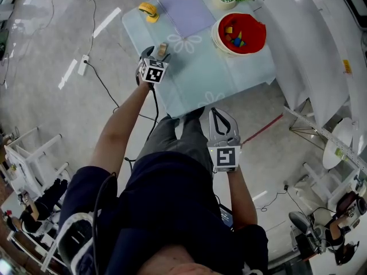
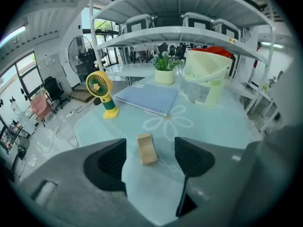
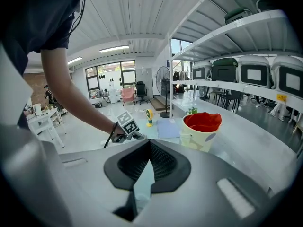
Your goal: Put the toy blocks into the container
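One wooden block (image 1: 163, 48) lies loose on the table (image 1: 241, 73); coloured blocks sit in the red-lined container (image 1: 239, 33), far right. Head view: the left gripper (image 1: 157, 51) is over the table's near-left part with the block at its tips. The right gripper (image 1: 217, 114) hangs off the near edge above the person's legs, well apart from the block, so the left one is the obvious picker. Left gripper view: jaws wide, and the block (image 2: 147, 149) rests flat on the tabletop between them, a touch closer to the left pad, with a gap on both sides and no contact. Its long axis runs near-to-far, roughly along the jaws and tilted slightly right at the near end, so closing would pinch it across its short width. The container (image 2: 208, 77) stands far right of the block, past the notebook (image 2: 147, 98). Right gripper view: its fingers (image 3: 163, 160) are pressed together with nothing between them, and the container (image 3: 201, 129) sits ahead to the right. My read: lower a little, close on the block, then carry it far-right.
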Demonstrator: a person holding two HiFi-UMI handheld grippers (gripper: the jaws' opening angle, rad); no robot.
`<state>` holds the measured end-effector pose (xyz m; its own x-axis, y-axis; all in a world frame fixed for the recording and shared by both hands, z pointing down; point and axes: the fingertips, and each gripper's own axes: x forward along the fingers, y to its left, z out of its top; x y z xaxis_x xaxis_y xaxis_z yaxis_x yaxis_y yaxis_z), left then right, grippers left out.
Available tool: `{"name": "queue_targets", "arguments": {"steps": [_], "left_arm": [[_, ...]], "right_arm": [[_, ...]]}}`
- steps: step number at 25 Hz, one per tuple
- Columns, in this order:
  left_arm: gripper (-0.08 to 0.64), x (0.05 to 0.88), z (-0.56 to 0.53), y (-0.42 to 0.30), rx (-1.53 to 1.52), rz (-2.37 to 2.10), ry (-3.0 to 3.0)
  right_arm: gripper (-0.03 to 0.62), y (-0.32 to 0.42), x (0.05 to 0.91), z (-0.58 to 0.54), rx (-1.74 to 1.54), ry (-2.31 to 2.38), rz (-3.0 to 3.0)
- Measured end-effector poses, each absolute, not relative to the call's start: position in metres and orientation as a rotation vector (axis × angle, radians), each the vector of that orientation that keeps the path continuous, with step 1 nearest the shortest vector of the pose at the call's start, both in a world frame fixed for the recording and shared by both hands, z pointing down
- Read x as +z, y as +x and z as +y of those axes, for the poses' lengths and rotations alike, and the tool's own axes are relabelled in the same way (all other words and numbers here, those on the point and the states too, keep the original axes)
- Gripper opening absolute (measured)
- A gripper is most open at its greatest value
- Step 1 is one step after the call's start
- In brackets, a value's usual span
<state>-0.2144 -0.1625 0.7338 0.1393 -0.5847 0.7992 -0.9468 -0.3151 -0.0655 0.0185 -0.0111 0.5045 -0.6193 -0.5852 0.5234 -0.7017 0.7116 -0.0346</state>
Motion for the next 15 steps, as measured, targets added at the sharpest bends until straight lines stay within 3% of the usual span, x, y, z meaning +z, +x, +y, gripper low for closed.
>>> {"name": "queue_targets", "arguments": {"steps": [15], "left_arm": [[0.281,0.774,-0.160,-0.222,1.042,-1.445,1.834]], "right_arm": [[-0.002,0.015,0.514,-0.009,0.365,0.985,-2.411]]}}
